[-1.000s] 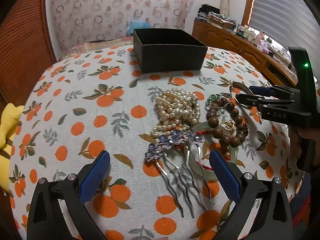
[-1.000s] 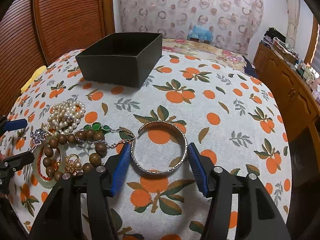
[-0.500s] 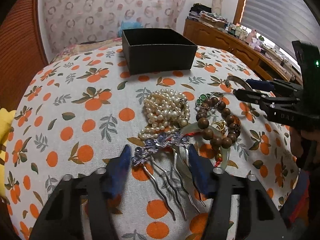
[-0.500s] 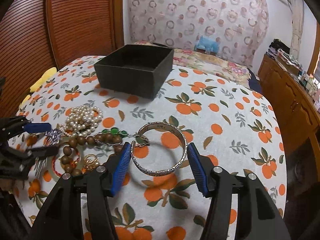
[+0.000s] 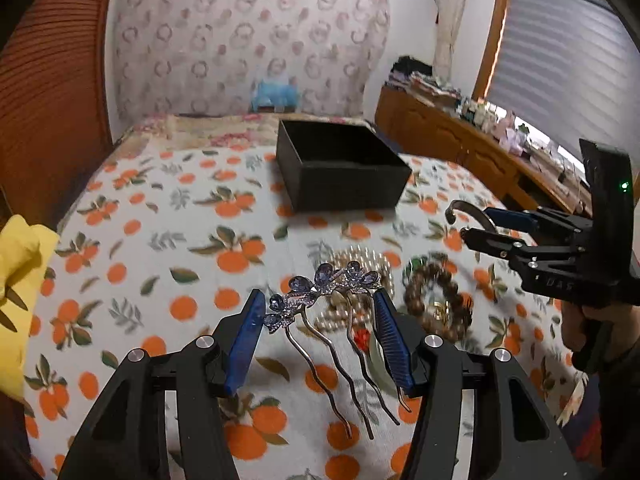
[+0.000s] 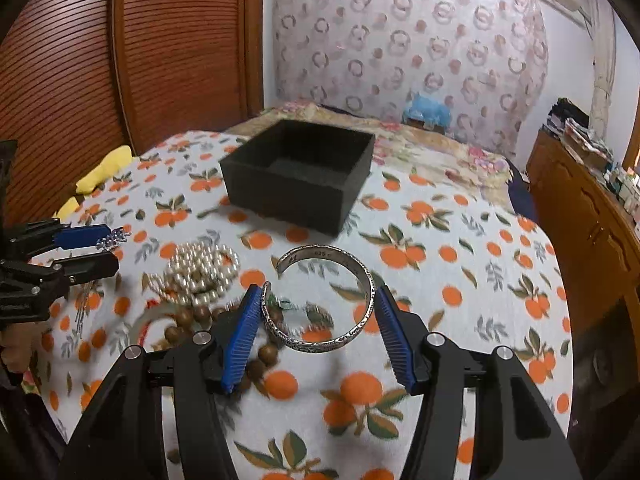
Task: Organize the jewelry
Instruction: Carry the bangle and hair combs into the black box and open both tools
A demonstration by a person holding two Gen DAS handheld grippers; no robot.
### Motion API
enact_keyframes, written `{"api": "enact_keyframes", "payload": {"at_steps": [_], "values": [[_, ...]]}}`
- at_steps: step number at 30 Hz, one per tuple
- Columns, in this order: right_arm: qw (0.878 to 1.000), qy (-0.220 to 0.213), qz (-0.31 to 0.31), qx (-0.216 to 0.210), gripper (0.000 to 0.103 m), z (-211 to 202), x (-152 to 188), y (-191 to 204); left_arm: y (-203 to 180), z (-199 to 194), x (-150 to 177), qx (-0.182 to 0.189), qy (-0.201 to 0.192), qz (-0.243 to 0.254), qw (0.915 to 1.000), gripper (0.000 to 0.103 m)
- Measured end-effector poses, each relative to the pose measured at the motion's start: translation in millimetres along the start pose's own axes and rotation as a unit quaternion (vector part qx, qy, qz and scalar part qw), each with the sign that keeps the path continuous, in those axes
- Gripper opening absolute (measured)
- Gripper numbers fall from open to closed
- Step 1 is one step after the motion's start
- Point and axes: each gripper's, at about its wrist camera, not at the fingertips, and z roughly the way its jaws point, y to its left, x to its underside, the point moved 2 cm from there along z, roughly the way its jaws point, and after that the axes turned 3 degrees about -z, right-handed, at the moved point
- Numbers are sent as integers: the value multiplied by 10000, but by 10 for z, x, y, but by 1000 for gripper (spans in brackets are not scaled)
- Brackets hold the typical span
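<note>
Now, starting at my left, I see a yellow cloth (image 5: 18, 280) at the edge of the desk (image 5: 160, 240), which wears a tablecloth printed with oranges. My left gripper (image 5: 320, 332) has its jaws closed on the blue-jewelled hair comb (image 5: 324, 300): one pad presses the flower end on the left, the other presses the right side of the ornament, and the metal prongs trail back toward the camera. The comb is clear of the cloth, above the heap of jewelry.

Under and just beyond it lies the pearl bracelet (image 6: 200, 272), a bunched pile of white beads. Right beside that is the wooden bead bracelet (image 5: 436, 300), with a small gold piece inside its loop; a pale jade bangle (image 6: 148, 318) lies partly beneath the beads, though blur hides how they overlap. A bit of green-stoned chain (image 5: 416, 264) shows at the far side of the wooden beads.

Farther back, near the middle of the desk, stands the open black box (image 5: 340, 172), its inside dark and empty as far as I can see.

To the right, my right gripper (image 6: 316, 322) has its jaws set on the open silver cuff bangle (image 6: 320, 300), pads against its two sides, the gap in the cuff turned to the far left. It too is off the cloth. A wooden sideboard (image 6: 580, 220) runs along the right wall.
</note>
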Motion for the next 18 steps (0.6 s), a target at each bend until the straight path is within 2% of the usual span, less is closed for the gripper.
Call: {"api": "enact_keyframes", "payload": {"at_steps": [10,18], "values": [[9996,-276,33,-111,60,239,-533,-78,57,54,-372,-152,-202,105,9996,53],[9994,-286,-71,-178,60,568,-900,-136,85,203,-721,-280,-321,147,9990,53]]}}
